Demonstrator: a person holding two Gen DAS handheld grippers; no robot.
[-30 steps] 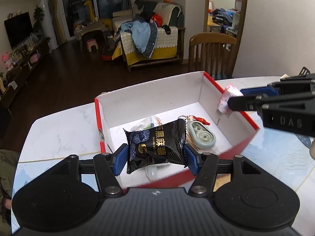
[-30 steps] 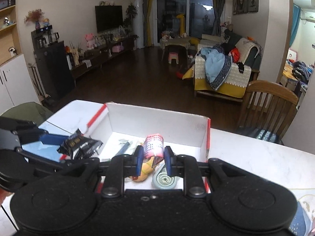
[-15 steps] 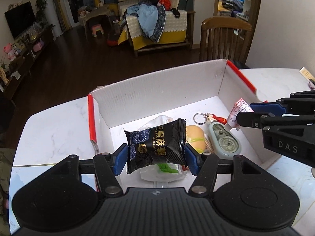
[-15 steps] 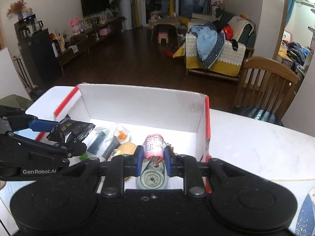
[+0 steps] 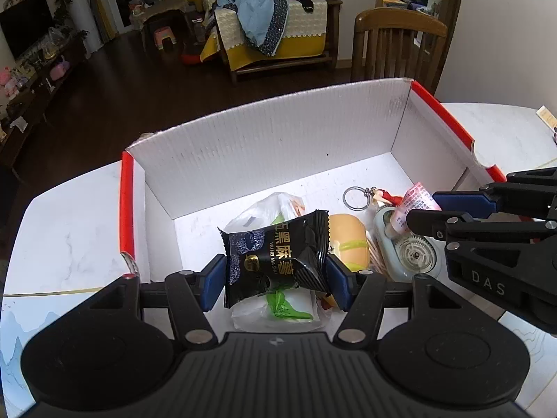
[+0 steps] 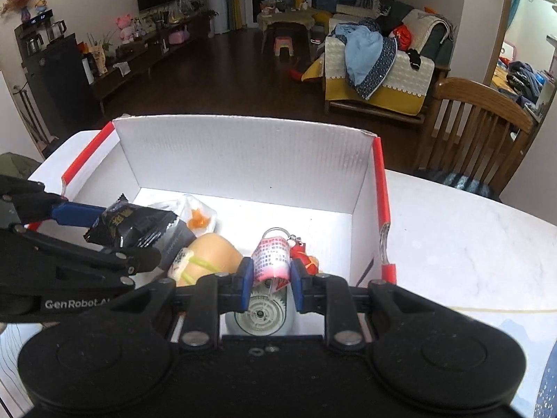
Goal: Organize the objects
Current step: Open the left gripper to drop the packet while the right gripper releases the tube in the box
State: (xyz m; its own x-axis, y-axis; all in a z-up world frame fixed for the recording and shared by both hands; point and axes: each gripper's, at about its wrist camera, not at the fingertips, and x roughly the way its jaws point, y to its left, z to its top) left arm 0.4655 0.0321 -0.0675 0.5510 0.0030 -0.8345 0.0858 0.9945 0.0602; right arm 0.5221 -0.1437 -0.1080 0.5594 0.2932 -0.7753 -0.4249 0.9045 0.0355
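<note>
My left gripper [image 5: 275, 284] is shut on a black snack packet [image 5: 276, 256] with gold lettering, held just above the things in the white box with red edges [image 5: 271, 142]. My right gripper [image 6: 268, 278] is shut on a small pink-and-white patterned packet [image 6: 271, 259], low inside the box on its right side. From the right wrist view the left gripper [image 6: 142, 240] and the black snack packet [image 6: 130, 224] show at the left. In the left wrist view the right gripper [image 5: 423, 210] reaches in from the right with the pink packet [image 5: 414, 203].
In the box lie a white plastic bag [image 5: 268, 209], a tan bun-shaped item [image 5: 348, 238], a pale green correction-tape dispenser [image 5: 407, 249] and a keyring with a red charm [image 5: 365, 196]. The box stands on a white marble table [image 6: 452, 237]. A wooden chair [image 6: 477, 132] stands behind.
Both grippers have sunk lower toward the inside of the box, each keeping its packet. The box and its contents look larger and nearer in both views.
</note>
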